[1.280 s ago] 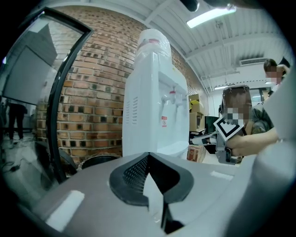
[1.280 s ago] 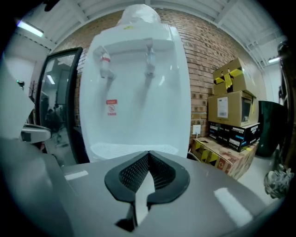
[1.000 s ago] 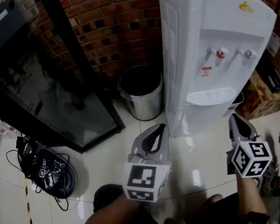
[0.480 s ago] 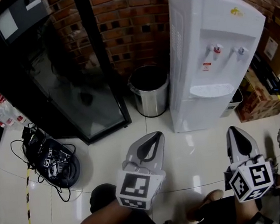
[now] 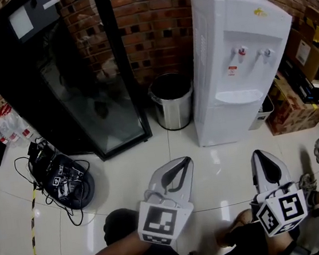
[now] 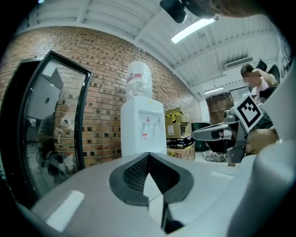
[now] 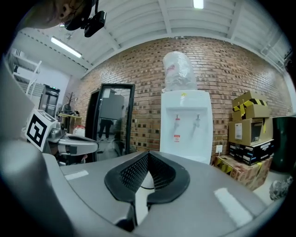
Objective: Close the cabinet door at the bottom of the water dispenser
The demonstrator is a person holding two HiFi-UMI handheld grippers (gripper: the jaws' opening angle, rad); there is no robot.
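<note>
White plastic water dispenser (image 5: 237, 56) stands upright against the brick wall, between a round steel bin (image 5: 172, 100) and stacked cardboard boxes (image 5: 295, 107). Its bottom cabinet door (image 5: 228, 122) is on the lower front face and looks flush with the body. Both tools sit well short of it over the tiled floor, pointing towards it. The grey right gripper (image 5: 261, 157) faces that front panel more squarely and seems slightly nearer, while the grey left gripper (image 5: 181, 164) lies off towards the bin side. Each has its jaws pressed together on nothing.
</note>
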